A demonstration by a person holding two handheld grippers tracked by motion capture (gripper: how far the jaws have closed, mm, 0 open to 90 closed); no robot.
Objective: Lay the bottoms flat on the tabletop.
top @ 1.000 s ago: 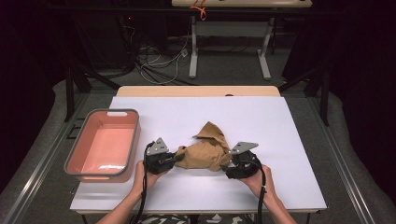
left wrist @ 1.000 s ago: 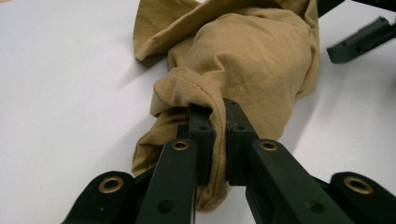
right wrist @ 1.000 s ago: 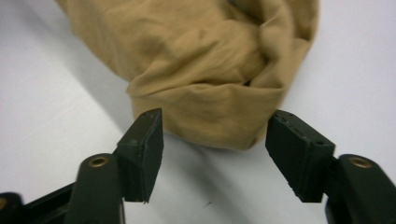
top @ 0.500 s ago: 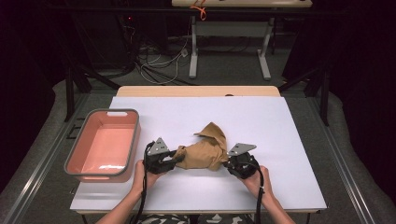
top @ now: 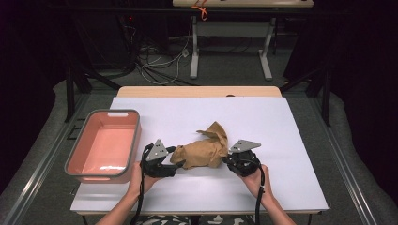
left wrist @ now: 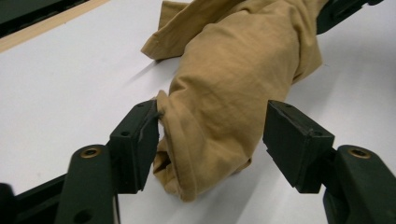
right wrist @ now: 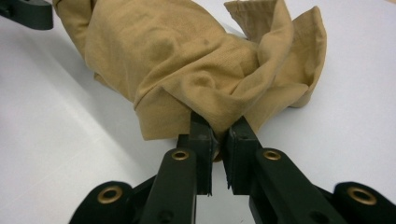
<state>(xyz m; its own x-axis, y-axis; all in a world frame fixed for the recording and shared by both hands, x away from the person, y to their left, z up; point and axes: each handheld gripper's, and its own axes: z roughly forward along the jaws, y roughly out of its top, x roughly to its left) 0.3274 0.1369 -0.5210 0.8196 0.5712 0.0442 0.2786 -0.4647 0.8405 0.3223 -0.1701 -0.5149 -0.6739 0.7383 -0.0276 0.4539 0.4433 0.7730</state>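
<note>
A crumpled tan cloth point(top: 202, 151) lies bunched on the white table top point(top: 263, 126), between the two hand-held grippers. My left gripper point(top: 174, 161) is at the cloth's left end. In the left gripper view it point(left wrist: 212, 135) stands open, with the rolled end of the cloth point(left wrist: 233, 84) between its jaws and the left pad touching the fabric. My right gripper point(top: 226, 160) is at the cloth's right end. In the right gripper view it point(right wrist: 219, 128) is shut on a pinched fold of the cloth point(right wrist: 177, 60).
A pink tub point(top: 137, 136) with a grey rim stands at the table's left side, a little left of the left hand. Bare white surface extends behind and to the right of the cloth. Table legs and cables lie on the floor beyond the far edge.
</note>
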